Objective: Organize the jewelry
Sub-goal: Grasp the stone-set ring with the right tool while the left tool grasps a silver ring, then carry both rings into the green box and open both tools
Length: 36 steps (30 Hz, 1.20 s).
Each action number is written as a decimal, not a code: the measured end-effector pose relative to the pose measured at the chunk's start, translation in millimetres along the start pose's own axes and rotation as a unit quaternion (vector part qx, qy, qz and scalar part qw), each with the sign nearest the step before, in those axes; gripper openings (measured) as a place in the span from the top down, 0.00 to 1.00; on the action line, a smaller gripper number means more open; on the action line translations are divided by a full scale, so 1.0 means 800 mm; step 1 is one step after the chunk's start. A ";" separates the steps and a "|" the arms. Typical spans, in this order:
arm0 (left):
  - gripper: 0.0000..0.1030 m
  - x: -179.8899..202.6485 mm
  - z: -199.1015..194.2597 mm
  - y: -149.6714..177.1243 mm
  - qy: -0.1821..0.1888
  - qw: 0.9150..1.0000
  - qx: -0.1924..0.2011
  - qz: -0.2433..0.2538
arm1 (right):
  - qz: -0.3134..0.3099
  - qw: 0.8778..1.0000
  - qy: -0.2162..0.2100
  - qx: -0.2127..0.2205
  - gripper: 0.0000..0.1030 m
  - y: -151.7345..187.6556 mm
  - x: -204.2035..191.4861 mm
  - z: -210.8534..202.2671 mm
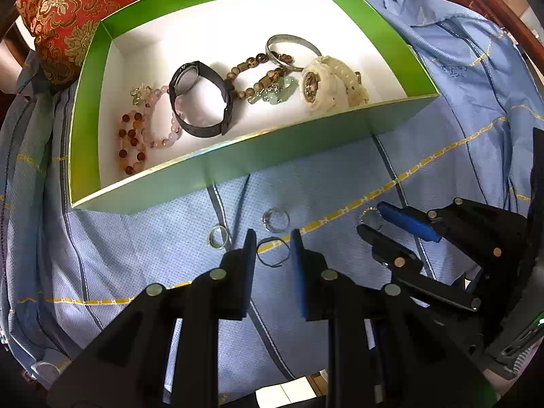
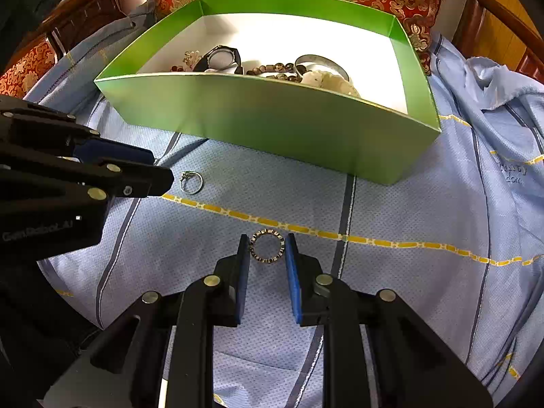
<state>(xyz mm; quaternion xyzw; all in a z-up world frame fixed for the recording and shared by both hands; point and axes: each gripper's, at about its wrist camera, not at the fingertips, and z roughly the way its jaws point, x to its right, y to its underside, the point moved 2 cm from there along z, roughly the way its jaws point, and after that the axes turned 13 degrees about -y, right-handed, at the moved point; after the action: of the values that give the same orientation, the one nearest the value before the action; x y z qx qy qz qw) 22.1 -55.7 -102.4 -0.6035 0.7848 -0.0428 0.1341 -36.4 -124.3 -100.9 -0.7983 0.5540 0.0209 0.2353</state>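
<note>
The box (image 1: pixel 238 159) is being carried by the cloth (image 1: pixel 136 255), with a cushion (image 1: pixel 68 10) lying behind it. Watches and bracelets are being held in the box. Four rings are lying on the cloth before the box.

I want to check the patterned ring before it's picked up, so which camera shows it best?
The right wrist view: the patterned ring lies flat on the cloth, unobstructed, between the open right claw. In the left wrist view it is small, off to the side, partly hidden by the right claw.
</note>
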 end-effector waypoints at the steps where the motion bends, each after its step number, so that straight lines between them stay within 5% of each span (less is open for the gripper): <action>1: 0.80 0.000 -0.001 0.000 0.000 1.000 0.001 0.000 | -0.001 1.000 0.000 -0.001 0.79 0.000 0.000 0.000; 26: 0.80 -0.006 -0.019 0.002 0.004 1.000 0.021 -0.005 | -0.014 1.000 -0.008 -0.005 0.79 0.002 0.004 -0.005; 36: 0.80 -0.087 -0.099 -0.039 0.044 0.990 0.105 -0.082 | -0.026 0.993 -0.039 0.105 0.79 -0.061 0.007 -0.105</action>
<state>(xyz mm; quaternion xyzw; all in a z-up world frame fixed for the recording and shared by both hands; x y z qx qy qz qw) 47.0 -4.9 -8.5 -0.6458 0.7290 -0.1623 0.1585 -10.0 -149.1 -10.4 -0.7819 0.5223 -0.0126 0.3399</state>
